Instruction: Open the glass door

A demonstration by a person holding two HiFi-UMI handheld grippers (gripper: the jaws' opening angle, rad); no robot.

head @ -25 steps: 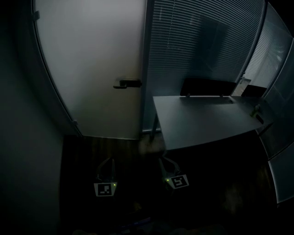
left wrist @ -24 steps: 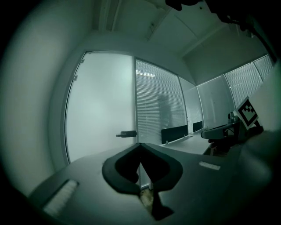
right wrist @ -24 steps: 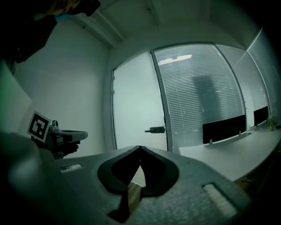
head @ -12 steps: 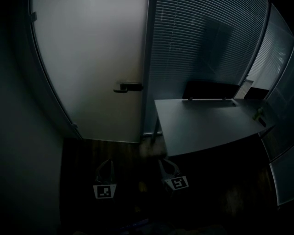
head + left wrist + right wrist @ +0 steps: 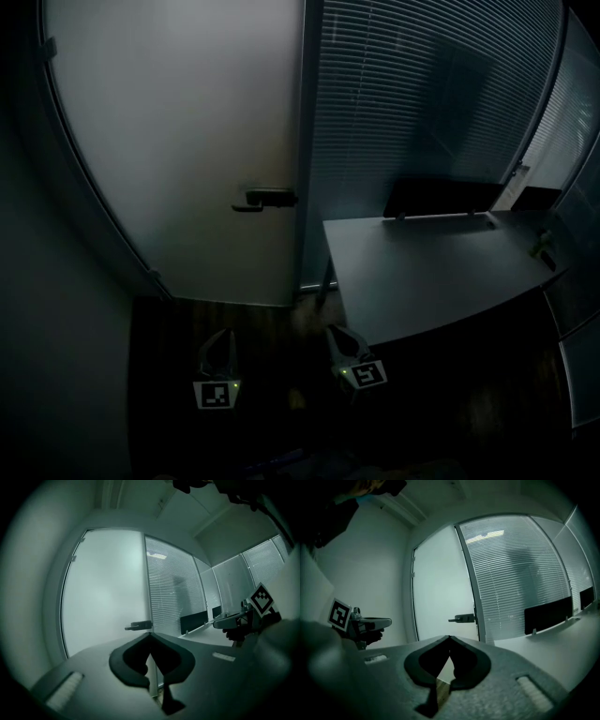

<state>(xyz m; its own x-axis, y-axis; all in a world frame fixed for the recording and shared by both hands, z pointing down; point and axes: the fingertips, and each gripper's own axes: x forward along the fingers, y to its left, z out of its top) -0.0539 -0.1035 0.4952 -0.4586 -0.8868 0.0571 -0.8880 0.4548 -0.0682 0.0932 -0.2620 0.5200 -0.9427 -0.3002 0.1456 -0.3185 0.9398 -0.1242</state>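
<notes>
A dim office: frosted glass door (image 5: 187, 141), blinds behind glass partition (image 5: 422, 103), desk (image 5: 431, 267) with divider screen (image 5: 441, 197).

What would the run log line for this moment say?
glass door: closed | handle: untouched | left gripper: shut, empty | right gripper: shut, empty | stage: both short of door

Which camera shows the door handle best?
The head view: the door handle stands dark and whole against the pale glass door. Both gripper views show it too, only smaller and far ahead.
</notes>
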